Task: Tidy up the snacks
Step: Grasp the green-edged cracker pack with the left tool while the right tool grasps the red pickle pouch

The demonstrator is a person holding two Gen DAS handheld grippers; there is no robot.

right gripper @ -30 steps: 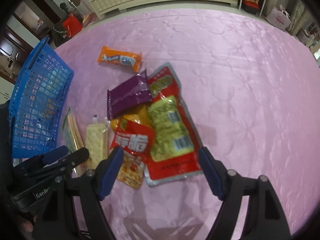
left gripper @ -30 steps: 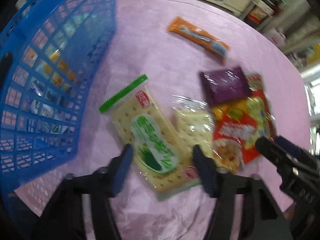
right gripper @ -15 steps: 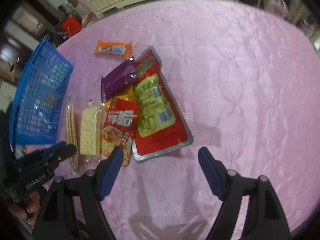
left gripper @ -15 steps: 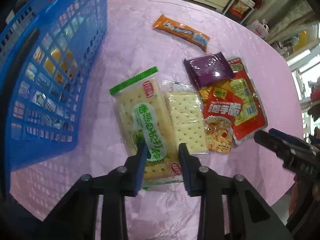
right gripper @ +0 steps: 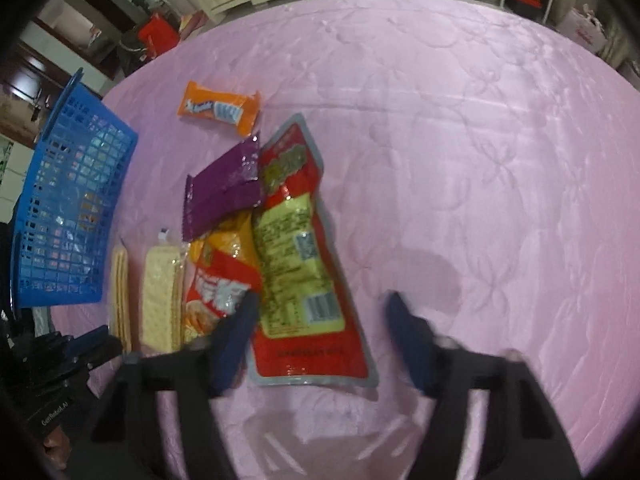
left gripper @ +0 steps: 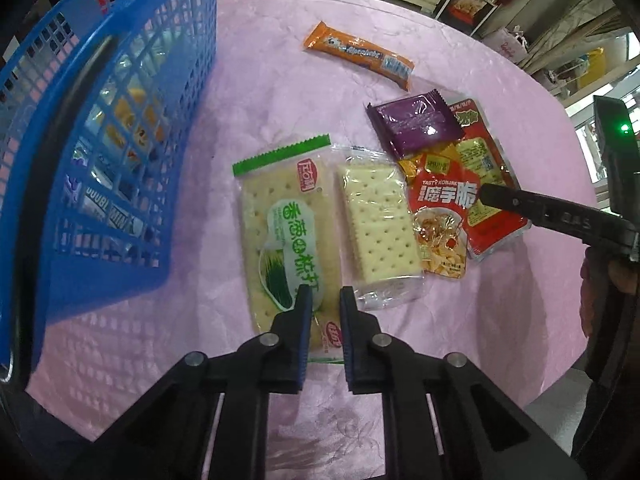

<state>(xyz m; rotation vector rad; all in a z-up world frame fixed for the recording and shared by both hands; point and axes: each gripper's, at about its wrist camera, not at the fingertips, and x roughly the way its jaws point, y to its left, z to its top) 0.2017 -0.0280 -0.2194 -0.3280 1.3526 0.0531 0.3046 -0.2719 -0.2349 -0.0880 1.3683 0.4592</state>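
Snacks spread over a pink tablecloth point(right gripper: 460, 128), blue basket point(left gripper: 120, 128) at the left. Left gripper point(left gripper: 323, 300) closing over the near end of the green cracker pack point(left gripper: 284, 232), jaws nearly together, pack edge between them; pinched or not, cannot tell. Right gripper point(right gripper: 320, 312) closing too, not yet clenched, straddling the near end of the red pouch point(right gripper: 304, 240). Plain cracker pack point(left gripper: 378, 224) just right of the green one; purple packet point(left gripper: 416, 124) and orange bar point(left gripper: 360, 54) farther off.
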